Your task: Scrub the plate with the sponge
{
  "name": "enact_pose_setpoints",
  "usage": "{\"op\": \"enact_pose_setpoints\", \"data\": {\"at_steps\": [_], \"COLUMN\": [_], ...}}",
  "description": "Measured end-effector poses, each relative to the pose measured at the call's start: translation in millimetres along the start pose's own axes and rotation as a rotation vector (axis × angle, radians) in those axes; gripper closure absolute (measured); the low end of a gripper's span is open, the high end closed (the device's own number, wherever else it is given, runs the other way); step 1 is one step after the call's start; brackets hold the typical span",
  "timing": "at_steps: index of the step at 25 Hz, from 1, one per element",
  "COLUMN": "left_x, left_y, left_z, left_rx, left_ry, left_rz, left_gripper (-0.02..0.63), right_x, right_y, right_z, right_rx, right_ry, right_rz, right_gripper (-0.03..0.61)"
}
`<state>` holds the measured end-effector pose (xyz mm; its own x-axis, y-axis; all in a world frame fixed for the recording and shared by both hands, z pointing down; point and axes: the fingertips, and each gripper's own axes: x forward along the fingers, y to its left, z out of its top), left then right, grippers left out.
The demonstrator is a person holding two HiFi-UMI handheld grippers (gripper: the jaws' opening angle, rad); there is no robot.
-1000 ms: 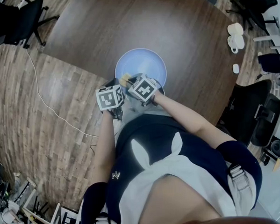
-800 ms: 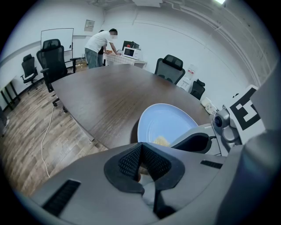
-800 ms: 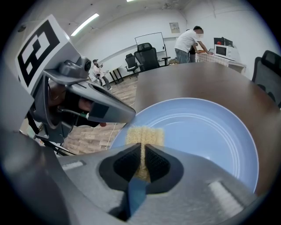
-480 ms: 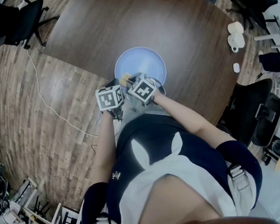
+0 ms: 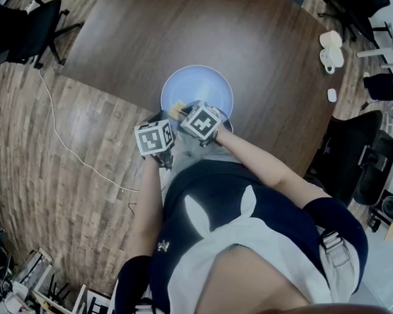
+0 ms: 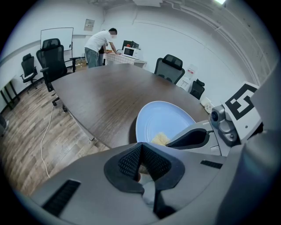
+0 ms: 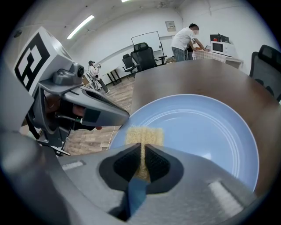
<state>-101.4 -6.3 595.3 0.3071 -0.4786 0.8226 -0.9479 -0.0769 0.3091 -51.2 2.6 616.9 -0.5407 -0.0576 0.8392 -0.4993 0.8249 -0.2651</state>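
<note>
Sponge (image 7: 144, 135) sat pinched tight in the right claw (image 7: 142, 160), at the near rim of the blue plate (image 7: 206, 132) on the table (image 5: 243, 39) — scrubbing seemed barely started. Left claw (image 6: 141, 160) was closed, apparently empty. Next move: press down and sweep.

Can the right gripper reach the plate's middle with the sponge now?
Probably yes: the right gripper holds the sponge over the plate near its rim, nothing lies ahead, and the left gripper sits aside.

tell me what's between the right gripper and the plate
The yellow sponge, clamped in the right gripper, over the blue plate's near rim, per the right gripper view.
</note>
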Motion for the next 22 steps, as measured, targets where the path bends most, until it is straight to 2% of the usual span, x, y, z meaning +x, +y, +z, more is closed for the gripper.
{"op": "enact_pose_setpoints", "data": {"at_steps": [13,22], "left_x": [0.2,2.3], "left_y": [1.7,1.3], "left_z": [0.8,-1.8], "left_rx": [-0.002,0.000], "left_ry": [0.003,0.006], "left_rz": [0.002,0.000], "left_gripper": [0.614,0.614], "right_x": [-2.8,-7.5], "right_y": [-13.5,-28.5], "right_z": [2.0,1.0], "right_rx": [0.047,0.062], "right_ry": [-0.017,-0.032], "right_rz": [-0.016,-0.058], "right_gripper": [0.552,0.552]}}
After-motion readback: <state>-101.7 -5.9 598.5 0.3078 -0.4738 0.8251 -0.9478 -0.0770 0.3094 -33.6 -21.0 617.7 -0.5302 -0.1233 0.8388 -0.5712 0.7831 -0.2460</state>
